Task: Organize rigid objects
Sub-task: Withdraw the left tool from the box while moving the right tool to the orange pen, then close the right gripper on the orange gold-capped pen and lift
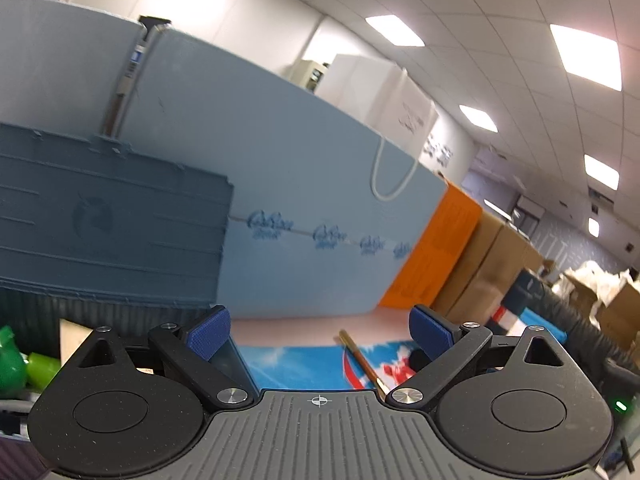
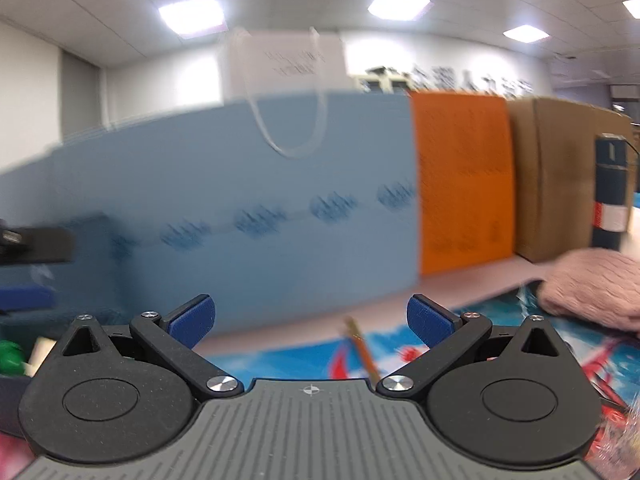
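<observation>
Pencil is the likeliest thing to be tidied here: in the left wrist view it lies slantwise on a colourful printed mat spread over the pinkish worktop, a slim wooden stick with a gold-coloured end, its lower part hidden behind the tool's body. The left gripper has its blue-padded fingers spread wide with nothing between them, and it looks more at the wall of pale blue foam board than down at the mat. A dark grey lidded crate stands to the left against that board, some green plastic pieces show at the left edge, and an orange box and brown cartons run on to the right. In the right wrist view the picture is blurred, yet the same pencil shows on the mat, again just ahead of the tool and nearer the right-hand finger. The right gripper is likewise fully released and empty. A knitted pink sleeve rests on the mat at the right, beside a dark upright cylinder. To take the pencil well, I judge one gripper should tip further down, line its fingers across the shaft rather than along it, and close near the middle so that the thin, hard stick neither rolls away nor swings once lifted.
</observation>
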Action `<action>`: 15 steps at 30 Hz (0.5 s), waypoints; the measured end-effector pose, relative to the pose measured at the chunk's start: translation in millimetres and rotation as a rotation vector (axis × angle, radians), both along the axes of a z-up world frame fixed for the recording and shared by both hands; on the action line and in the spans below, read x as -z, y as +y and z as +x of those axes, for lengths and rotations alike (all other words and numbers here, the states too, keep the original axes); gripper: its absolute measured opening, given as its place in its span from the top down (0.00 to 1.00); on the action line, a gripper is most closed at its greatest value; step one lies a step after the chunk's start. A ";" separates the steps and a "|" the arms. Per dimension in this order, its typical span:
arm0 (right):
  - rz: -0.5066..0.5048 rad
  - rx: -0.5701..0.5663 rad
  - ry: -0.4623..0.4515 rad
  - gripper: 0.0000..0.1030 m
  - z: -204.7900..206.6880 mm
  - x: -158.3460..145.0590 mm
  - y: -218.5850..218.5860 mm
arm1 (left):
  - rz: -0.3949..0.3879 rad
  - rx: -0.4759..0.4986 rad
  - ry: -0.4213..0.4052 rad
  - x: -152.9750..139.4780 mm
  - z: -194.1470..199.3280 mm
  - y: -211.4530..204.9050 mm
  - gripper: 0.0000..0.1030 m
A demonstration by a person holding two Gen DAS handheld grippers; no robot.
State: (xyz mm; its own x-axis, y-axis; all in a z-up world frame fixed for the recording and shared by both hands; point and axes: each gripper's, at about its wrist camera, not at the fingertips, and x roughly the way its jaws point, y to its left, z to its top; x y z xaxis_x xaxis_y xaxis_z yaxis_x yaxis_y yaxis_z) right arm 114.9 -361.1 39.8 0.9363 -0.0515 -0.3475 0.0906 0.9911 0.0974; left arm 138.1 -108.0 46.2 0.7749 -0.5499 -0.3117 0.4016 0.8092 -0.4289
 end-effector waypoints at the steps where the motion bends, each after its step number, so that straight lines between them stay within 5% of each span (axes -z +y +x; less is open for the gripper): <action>1: 0.001 0.005 0.017 0.00 5.9 4.7 -3.5 | 0.005 0.003 0.005 2.1 0.9 -0.1 0.05; 15: -0.088 -0.008 0.223 0.00 81.7 49.9 -6.9 | 0.025 0.004 0.079 15.9 9.3 5.9 0.05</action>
